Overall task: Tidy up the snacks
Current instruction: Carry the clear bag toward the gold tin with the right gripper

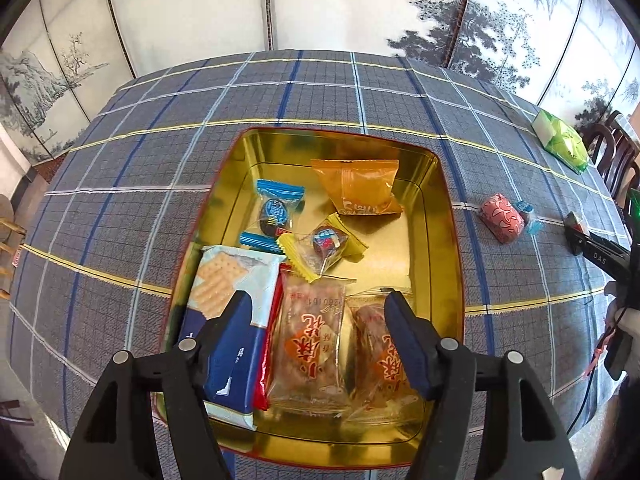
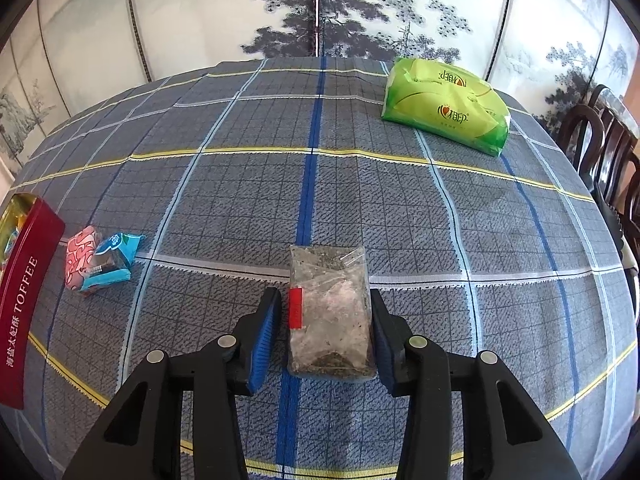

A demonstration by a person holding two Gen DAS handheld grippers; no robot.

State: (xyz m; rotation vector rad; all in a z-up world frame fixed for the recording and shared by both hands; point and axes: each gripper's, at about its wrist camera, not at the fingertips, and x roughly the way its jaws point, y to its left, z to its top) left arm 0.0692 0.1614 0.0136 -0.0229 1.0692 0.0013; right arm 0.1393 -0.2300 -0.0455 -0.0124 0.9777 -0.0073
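My left gripper (image 1: 320,320) hangs open above the near end of the gold tin (image 1: 448,240), with nothing between its pads. Below it lie two clear packets with red lettering (image 1: 308,340) and a blue-and-white cracker pack (image 1: 228,312). Farther back in the tin are an orange packet (image 1: 360,188), a blue candy (image 1: 276,208) and a yellow-edged candy (image 1: 326,244). My right gripper (image 2: 325,300) is shut on a clear packet with a red label (image 2: 330,312) lying on the cloth. A pink snack (image 2: 80,260) and a blue candy (image 2: 114,256) lie left of it, beside the tin's red wall (image 2: 24,300).
A green tissue pack (image 2: 444,108) rests at the far right of the plaid tablecloth (image 2: 312,184). Dark wooden chairs (image 2: 600,148) stand past the right edge. A painted folding screen (image 2: 340,8) closes off the back.
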